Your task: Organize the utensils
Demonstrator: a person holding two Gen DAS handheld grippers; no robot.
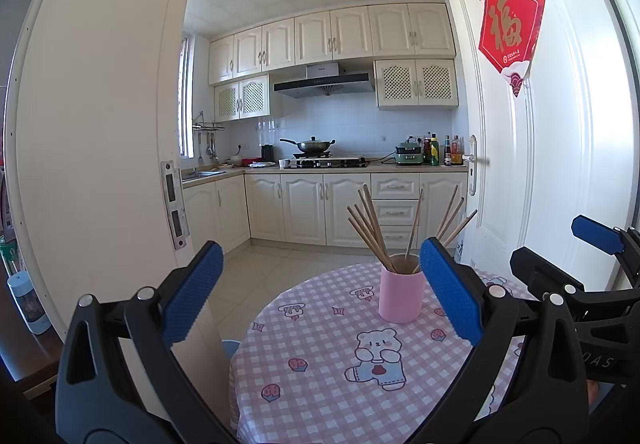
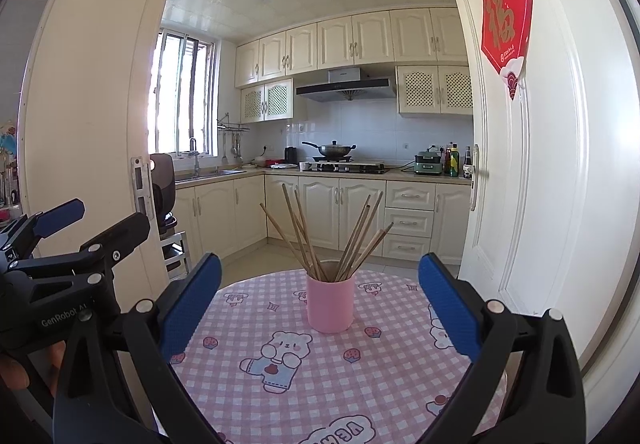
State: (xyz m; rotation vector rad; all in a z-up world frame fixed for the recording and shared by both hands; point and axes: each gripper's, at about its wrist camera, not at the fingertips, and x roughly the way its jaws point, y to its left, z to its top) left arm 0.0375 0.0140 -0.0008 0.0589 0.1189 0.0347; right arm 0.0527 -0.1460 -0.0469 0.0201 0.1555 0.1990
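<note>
cup (image 2: 330,304) mid-frame on table (image 2: 280,396), upright | chopsticks (image 2: 320,240) all inside, fanned | left gripper (image 1: 320,294), right gripper (image 2: 320,304) spread, empty | fits done or pre-unloading

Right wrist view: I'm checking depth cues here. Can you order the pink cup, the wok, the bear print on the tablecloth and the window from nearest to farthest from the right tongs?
1. Bear print, on the tablecloth between the right tongs.
2. Pink cup, just behind it, centre of the table.
3. Wok on the stove and window at the left: both across the kitchen, too close to call.
</note>
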